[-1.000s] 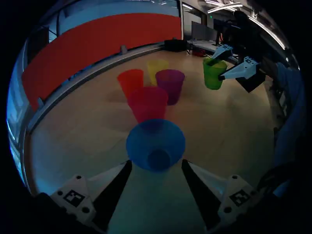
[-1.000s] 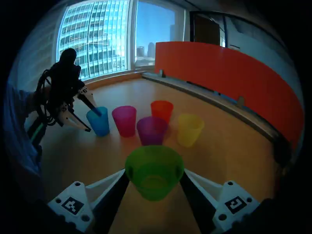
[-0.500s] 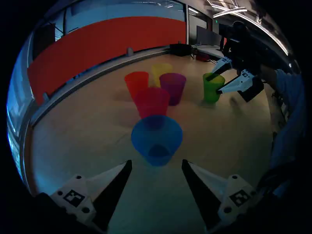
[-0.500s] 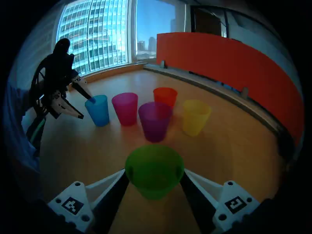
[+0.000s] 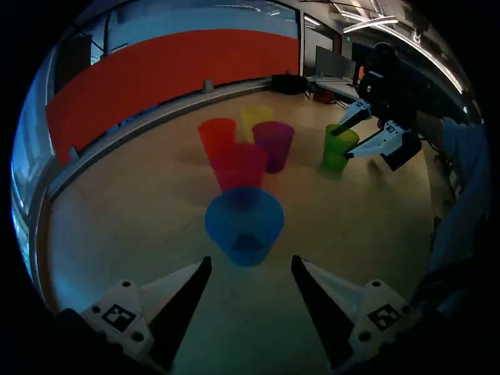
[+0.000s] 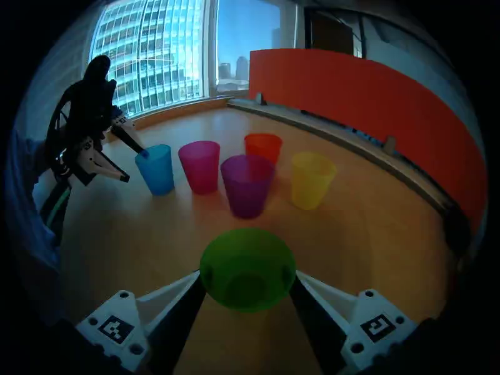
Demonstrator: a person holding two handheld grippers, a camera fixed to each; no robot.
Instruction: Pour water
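right gripper (image 6: pixel 247 276) with coded tags (image 6: pixel 117 329) pinches green cup (image 6: pixel 247 265).

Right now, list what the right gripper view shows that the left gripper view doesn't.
Right gripper view: sunlit windows with towers outside, and the left hand-held gripper from afar, by the blue cup. Left gripper view: ceiling light strips, and the right hand-held gripper from afar, at the green cup. Both: the orange wall, the wooden surface and all six cups, the purple cup among them.
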